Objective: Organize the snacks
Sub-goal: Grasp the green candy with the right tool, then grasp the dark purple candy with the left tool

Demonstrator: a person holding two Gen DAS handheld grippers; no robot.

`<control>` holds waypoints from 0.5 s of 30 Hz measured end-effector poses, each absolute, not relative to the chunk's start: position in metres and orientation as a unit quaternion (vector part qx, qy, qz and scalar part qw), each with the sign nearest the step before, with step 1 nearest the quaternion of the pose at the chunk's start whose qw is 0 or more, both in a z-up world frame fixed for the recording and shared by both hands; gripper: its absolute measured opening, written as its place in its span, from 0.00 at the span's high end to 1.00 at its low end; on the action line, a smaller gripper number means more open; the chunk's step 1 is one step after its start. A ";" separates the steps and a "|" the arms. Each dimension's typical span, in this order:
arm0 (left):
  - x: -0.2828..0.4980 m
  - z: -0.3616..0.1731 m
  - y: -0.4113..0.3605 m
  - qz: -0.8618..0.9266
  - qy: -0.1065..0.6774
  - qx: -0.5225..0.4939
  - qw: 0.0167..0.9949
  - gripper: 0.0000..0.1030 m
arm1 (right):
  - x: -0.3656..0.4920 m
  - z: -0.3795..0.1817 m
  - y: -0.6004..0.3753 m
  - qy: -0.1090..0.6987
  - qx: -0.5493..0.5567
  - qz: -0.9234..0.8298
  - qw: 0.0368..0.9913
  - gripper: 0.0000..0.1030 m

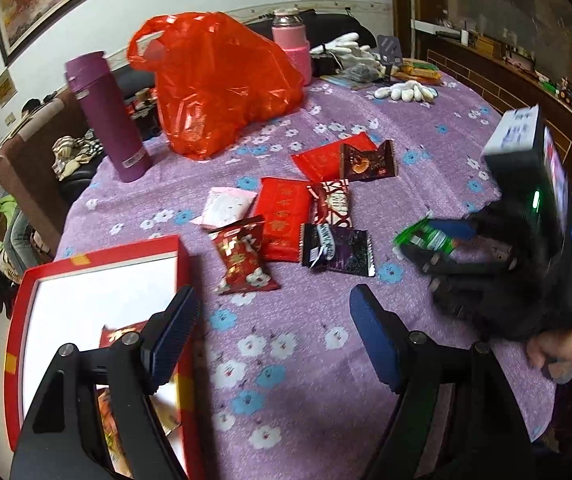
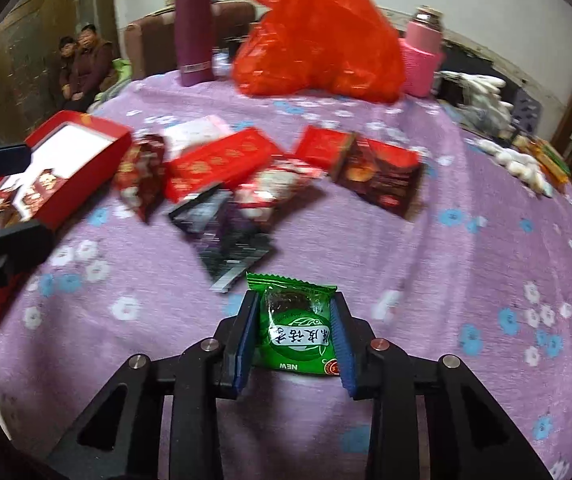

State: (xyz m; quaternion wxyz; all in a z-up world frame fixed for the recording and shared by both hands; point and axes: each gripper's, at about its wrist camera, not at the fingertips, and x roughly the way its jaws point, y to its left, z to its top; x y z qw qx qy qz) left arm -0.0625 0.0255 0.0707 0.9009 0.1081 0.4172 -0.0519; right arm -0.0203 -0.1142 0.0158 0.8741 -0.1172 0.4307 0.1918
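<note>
Lengthwise, green snack packet (image 2: pixel 296 328) points away from right hand-held gripper (image 2: pixel 295 340).

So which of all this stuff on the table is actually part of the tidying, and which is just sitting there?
Part of the job:
- green foil snack packet, gripped in the right tongs
- loose red and dark snack packets
- red cardboard box

Lying about:
- red plastic bag
- purple flask
- pink flask
- white gloves

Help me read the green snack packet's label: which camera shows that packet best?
The right wrist view: the green snack packet sits close and sharp between the right gripper jaws, label facing the camera. The left wrist view shows it small, blurred, partly hidden.
</note>
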 end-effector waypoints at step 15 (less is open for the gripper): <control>0.005 0.018 -0.012 -0.064 0.486 0.062 0.870 0.25 | 0.018 0.012 -0.193 0.443 0.038 0.119 0.888 0.65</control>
